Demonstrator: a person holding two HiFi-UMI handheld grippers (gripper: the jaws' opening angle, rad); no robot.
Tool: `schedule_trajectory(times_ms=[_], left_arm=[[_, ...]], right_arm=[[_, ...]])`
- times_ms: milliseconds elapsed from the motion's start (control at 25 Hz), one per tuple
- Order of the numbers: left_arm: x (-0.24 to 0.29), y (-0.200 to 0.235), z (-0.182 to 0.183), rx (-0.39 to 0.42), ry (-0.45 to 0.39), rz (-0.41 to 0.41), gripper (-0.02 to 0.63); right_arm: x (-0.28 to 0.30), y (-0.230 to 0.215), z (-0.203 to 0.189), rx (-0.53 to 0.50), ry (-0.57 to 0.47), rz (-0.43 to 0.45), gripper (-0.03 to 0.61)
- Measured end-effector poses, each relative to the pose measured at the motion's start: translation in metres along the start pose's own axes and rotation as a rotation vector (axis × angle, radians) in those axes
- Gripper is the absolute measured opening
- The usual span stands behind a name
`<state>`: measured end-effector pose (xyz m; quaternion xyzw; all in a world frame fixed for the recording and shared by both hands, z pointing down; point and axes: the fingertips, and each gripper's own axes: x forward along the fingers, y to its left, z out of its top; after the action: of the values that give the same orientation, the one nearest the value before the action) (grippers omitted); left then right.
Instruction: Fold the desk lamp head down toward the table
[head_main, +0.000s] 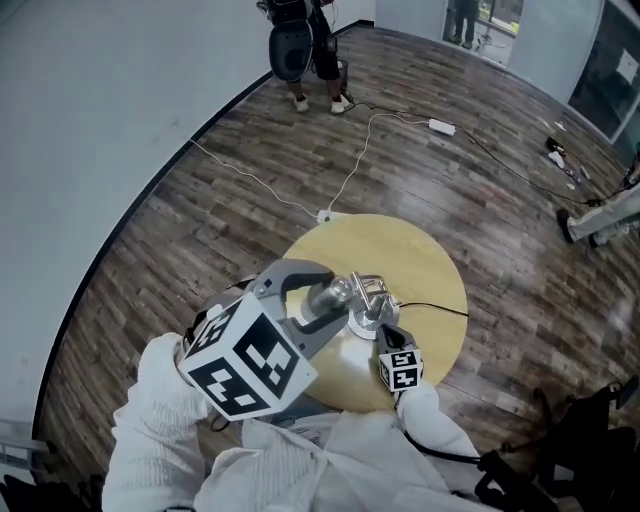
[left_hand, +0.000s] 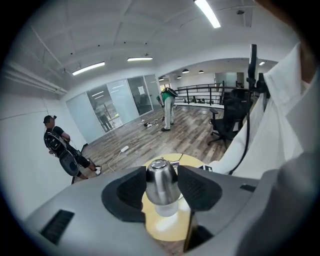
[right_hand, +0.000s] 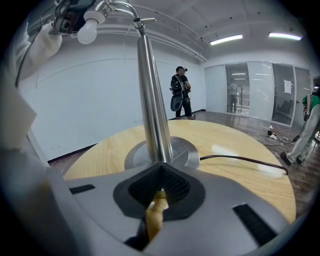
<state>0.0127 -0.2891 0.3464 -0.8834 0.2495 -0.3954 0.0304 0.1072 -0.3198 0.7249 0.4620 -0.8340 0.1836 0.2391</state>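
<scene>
Wooden table (head_main: 425, 262) bears lamp (head_main: 365, 305); left fingers (left_hand: 129, 192) spread round its head (left_hand: 161, 184), right fingers (right_hand: 174, 187) pinch pole (right_hand: 152, 115).

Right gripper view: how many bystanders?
3. Person in black by the white wall; faint figure behind the glass partition; person in green at the right edge, partly cropped. More may be hidden.
</scene>
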Motion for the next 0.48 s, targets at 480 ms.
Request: schedule_trajectory(times_ms=[480], left_arm=[[0.020,-0.019,-0.119,-0.139,0.165,-0.043,0.199]], right_arm=[[0.003,-0.001,-0.002,-0.009,-0.002,0.004,0.012]])
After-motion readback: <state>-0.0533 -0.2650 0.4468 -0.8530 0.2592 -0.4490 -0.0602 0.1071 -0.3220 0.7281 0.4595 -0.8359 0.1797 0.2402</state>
